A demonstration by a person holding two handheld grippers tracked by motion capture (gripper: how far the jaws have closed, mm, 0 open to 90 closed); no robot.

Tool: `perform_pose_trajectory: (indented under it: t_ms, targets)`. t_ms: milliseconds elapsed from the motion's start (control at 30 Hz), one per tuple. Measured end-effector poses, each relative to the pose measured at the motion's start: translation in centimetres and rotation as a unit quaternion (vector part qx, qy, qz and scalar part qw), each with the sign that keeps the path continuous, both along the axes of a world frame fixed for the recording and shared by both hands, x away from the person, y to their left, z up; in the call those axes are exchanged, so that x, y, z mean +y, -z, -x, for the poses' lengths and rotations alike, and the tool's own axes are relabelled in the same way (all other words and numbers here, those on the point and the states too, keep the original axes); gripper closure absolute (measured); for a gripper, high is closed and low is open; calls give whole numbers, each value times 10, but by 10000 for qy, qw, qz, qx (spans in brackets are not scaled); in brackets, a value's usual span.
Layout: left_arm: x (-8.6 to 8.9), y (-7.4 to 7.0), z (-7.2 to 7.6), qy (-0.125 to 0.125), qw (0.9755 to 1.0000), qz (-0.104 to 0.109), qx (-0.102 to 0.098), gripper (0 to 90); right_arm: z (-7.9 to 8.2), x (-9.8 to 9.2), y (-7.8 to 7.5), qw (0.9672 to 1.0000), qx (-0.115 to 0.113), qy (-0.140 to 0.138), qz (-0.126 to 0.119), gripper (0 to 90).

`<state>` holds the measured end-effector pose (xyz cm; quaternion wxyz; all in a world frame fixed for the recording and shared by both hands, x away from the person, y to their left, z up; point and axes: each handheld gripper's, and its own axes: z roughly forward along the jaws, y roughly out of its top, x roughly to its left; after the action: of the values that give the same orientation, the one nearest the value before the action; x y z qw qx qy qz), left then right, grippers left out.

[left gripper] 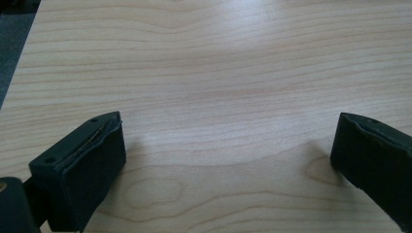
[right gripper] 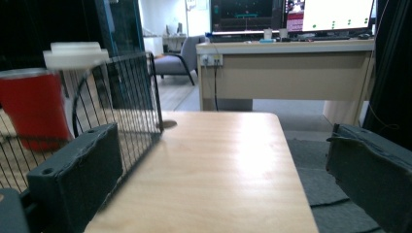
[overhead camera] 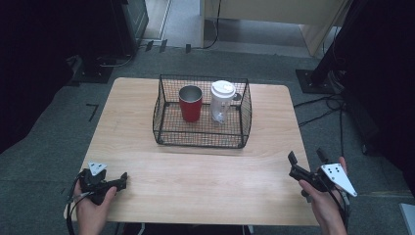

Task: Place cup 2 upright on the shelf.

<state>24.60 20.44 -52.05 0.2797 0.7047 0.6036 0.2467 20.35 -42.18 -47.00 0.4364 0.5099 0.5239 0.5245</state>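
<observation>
Right gripper (overhead camera: pixel 309 159), high view: held off the near right corner of the table (overhead camera: pixel 147 147), jaws spread, holding nothing; it sits right of and nearer than the wire basket (overhead camera: pixel 200 139), well apart from it. Left gripper (overhead camera: pixel 123 180) rests at the near left corner, left of and nearer than the basket, also well apart; its jaw gap is unclear here. Inside the basket stand a red cup (overhead camera: pixel 190 104) on the left and a white cup (overhead camera: pixel 222 102) with a lid just beside it on the right, both upright. Count: one basket, two cups, two grippers. Left gripper view: left gripper (left gripper: pixel 228 145) has its jaws wide apart over bare table (left gripper: pixel 204 63), nothing between them. Right gripper view: right gripper (right gripper: pixel 221 160) released, jaws wide; the basket (right gripper: pixel 141 97) lies ahead to the left, with the red cup (right gripper: pixel 34 109) and the white cup (right gripper: pixel 75 56) behind its mesh. Judgement: the red cup looks like smooth metal, stiff, probably light if empty, likely slippery; take it from above across the rim, or around the upper wall. The white cup looks like rigid plastic; grip the body below the lid, since the lid may pop off. The basket walls limit side access.
</observation>
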Motion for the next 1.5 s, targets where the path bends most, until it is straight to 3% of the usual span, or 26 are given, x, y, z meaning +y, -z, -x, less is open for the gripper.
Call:
perform_pose_trajectory:
  t_ms: [300,533,733,833,900,1000,1133,1200,1300,1367,1400,1500]
  targets:
    - [-9,0,1,-22,10000,-2,7,0,15,-10,26,9994,334,79,29,2]
    - [-9,0,1,-24,10000,-3,4,0,22,-17,37,9984,557,46,127,2]
    - [-9,0,1,-22,10000,-3,6,0,23,-19,45,9947,978,-108,281,2]
    - [-9,0,2,-18,10000,-5,9,0,21,-18,51,9912,1239,-164,425,2]
    - [-9,0,2,-18,10000,-6,9,0,19,-18,51,9902,1302,-203,458,2]
    - [-9,0,1,-22,10000,-2,6,0,14,-16,51,9859,1536,-284,591,2]
    - [-9,0,2,-22,10000,-2,5,0,4,-11,52,9744,2035,-427,856,10]
    - [-9,0,2,-19,10000,-4,9,0,0,-7,53,9656,2354,-533,966,10]
    - [-9,0,2,-21,10000,-2,6,0,-8,-4,56,9491,2935,-612,970,10]
    - [-9,0,1,-21,10000,0,4,0,-12,-2,57,9422,3130,-610,1027,11]
    - [-9,0,2,-21,10000,-3,6,0,-13,-2,58,9401,3187,-611,1041,11]
    - [-9,0,2,-20,10000,-3,6,0,-15,-2,58,9396,3227,-607,962,11]
